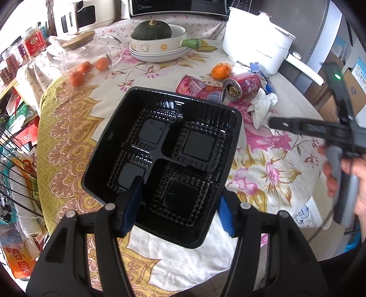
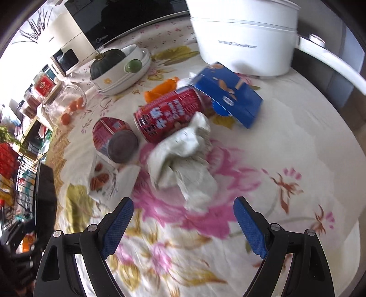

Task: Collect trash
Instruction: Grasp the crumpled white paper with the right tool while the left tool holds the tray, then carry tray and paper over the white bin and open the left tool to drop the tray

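The black microwave (image 1: 178, 6) at the back of the worktop reads "Midea", and the white appliance (image 1: 75, 18) beside it carries "CHANGHONG" down its front.

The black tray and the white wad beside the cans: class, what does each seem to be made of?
Black tray: probably thin moulded plastic, glossy; it shows sharp highlights and pressed ridges. White wad: looks like paper tissue or napkin, matte, soft irregular creases, though the picture is blurred.

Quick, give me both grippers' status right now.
Left gripper: closed on the near wall of the black plastic tray, one pad inside, one outside.
Right gripper: open, empty, facing the crumpled tissue.
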### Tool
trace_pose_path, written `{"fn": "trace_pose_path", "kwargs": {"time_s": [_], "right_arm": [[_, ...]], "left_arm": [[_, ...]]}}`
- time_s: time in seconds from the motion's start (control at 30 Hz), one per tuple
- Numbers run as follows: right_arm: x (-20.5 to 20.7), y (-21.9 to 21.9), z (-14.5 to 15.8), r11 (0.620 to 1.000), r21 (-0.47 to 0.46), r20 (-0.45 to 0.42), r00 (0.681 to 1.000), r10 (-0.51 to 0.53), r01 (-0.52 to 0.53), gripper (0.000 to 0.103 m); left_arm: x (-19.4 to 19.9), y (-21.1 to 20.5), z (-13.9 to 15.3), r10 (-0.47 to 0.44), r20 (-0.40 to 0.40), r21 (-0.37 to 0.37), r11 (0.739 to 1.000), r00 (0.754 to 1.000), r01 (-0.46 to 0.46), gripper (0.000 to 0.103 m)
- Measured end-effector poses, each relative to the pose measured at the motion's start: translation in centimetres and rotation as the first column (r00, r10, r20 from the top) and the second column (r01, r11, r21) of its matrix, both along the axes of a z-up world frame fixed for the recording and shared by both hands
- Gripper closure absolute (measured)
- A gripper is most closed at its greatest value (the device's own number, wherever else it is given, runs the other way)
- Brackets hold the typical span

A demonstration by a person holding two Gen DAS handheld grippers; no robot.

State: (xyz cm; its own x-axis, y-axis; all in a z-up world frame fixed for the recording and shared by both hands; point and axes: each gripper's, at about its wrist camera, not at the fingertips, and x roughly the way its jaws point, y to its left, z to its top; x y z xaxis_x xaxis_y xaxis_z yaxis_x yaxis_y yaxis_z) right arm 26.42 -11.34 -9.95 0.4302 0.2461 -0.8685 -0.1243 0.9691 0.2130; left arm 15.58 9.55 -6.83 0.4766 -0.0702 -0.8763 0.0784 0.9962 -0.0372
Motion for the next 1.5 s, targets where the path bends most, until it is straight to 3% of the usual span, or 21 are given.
{"fn": "trace_pose_path", "kwargs": {"time_s": [0.1,0.17,0.23,0.33,0.57,0.87,1.1,1.5], "right_arm": [[1.4,0.9,-0.8,0.999,-0.031,0.011,1.000,-0.007,0.008,0.015],[2.1,1.3,-1.3,0.999,-0.035,0.005,1.000,-0.008,0.009,0.029],[2.6,1.1,-1.8,0.999,-0.038,-0.016,1.000,-0.001,0.000,0.052],[2.1,0.7,-1.5,1.000,-0.026,-0.020,1.000,0.010,-0.011,0.066],[-1.7,-1.6,0.7,0.997,-0.071,-0.011,0.999,0.039,-0.040,0.071],[-8.0,-7.1,3.7,0.999,-0.039,0.035,0.999,-0.022,0.024,0.071],[-12.7,-12.7,5.0,0.996,-0.044,0.073,0.994,-0.079,0.083,0.071],[-17.7,-20.8,5.6,0.985,-0.097,0.108,0.986,-0.129,0.140,0.071]], "left_arm": [[0.1,0.0,0.0,0.006,-0.001,-0.016,1.000,1.000,-0.007,0.042],[0.2,-0.1,0.1,0.013,0.001,-0.024,1.000,1.000,-0.013,0.042],[0.2,-0.2,0.3,0.012,0.004,-0.033,0.999,1.000,-0.012,0.042],[0.2,-0.7,0.4,0.004,0.006,-0.035,0.999,1.000,-0.004,0.042],[-0.4,-2.0,0.8,-0.018,0.012,-0.017,1.000,1.000,0.018,0.042],[-2.3,-6.5,2.7,-0.094,0.062,-0.027,0.995,0.994,0.095,0.042],[-4.0,-11.6,3.4,-0.202,0.084,-0.009,0.979,0.976,0.204,0.041],[-5.8,-20.6,2.5,-0.389,0.083,0.018,0.921,0.917,0.389,0.041]]}}
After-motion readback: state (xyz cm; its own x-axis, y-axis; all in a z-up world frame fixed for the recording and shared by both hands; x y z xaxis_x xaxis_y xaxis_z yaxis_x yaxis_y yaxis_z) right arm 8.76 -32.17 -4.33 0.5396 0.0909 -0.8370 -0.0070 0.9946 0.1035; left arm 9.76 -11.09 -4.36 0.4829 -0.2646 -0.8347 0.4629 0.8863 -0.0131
